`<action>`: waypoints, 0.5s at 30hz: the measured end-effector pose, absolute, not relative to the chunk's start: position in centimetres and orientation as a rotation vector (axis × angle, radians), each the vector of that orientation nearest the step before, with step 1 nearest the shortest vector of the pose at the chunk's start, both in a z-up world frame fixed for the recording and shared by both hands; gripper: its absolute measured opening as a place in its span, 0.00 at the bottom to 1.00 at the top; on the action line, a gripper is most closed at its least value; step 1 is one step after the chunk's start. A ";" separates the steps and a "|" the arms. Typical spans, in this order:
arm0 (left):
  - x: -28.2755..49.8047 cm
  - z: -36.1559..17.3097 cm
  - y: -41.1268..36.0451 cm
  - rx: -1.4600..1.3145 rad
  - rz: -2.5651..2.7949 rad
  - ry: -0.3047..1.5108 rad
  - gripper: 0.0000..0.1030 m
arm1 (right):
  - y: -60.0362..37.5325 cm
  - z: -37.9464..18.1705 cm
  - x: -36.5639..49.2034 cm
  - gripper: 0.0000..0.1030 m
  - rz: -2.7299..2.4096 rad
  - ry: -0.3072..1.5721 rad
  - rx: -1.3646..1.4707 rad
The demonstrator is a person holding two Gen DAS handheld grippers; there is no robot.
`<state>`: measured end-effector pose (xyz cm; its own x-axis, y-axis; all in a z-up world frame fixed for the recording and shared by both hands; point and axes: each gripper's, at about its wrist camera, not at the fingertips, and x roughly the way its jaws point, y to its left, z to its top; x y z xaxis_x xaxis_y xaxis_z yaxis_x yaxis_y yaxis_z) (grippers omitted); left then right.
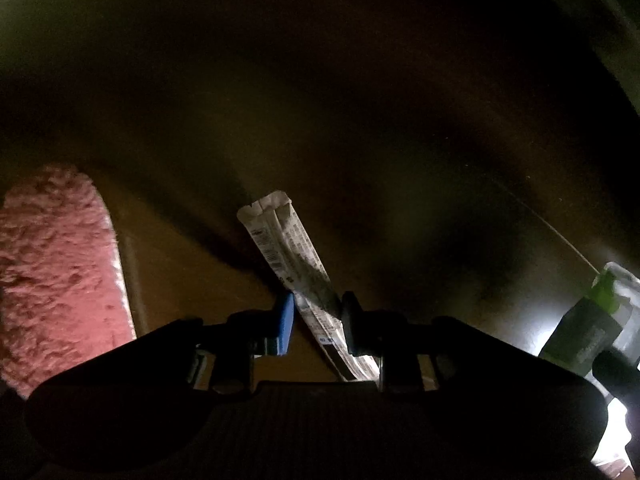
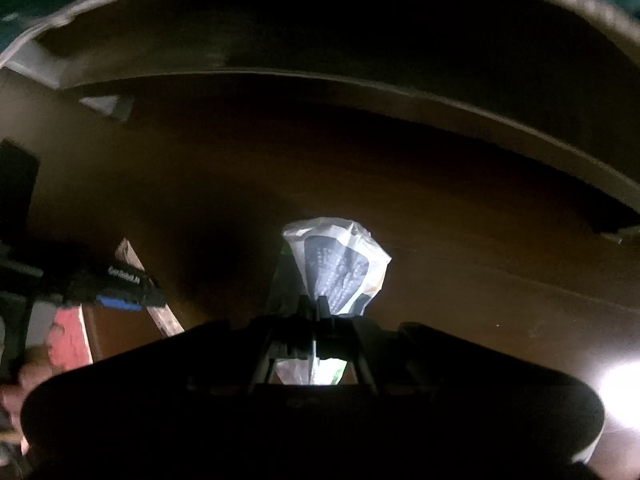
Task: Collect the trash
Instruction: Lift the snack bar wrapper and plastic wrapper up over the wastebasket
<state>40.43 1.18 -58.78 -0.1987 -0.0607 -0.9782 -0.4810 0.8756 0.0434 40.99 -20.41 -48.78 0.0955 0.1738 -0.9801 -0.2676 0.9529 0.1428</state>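
The left gripper (image 1: 316, 320) grips a long printed sachet (image 1: 292, 256) between its pads, while the right gripper (image 2: 316, 308) is clamped on a crumpled wrapper (image 2: 340, 268).

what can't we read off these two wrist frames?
- Stick wrapper, left wrist view: print too small and dim to read; near end hidden behind the left gripper.
- Crumpled packet, right wrist view: lower part hidden by the shut right gripper; label unreadable.
- Floor: mostly in shadow, so other trash can't be ruled in or out.
- Pink rug: cut off by the left edge.
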 end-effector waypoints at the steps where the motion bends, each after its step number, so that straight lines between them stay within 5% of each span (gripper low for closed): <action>1: 40.4 -58.0 1.1 -0.405 0.404 1.737 0.23 | -20.2 -48.0 40.7 0.00 0.333 1.431 -0.094; 15: 37.5 -38.0 2.8 -0.359 0.322 1.442 0.20 | -20.2 -30.7 32.7 0.00 0.337 1.177 -0.077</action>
<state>37.46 2.84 -37.97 0.1032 -0.0009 -0.9947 -0.4239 0.9046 -0.0448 32.66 -20.24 -30.68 0.3402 0.2192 -0.9145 -0.2988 0.9473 0.1159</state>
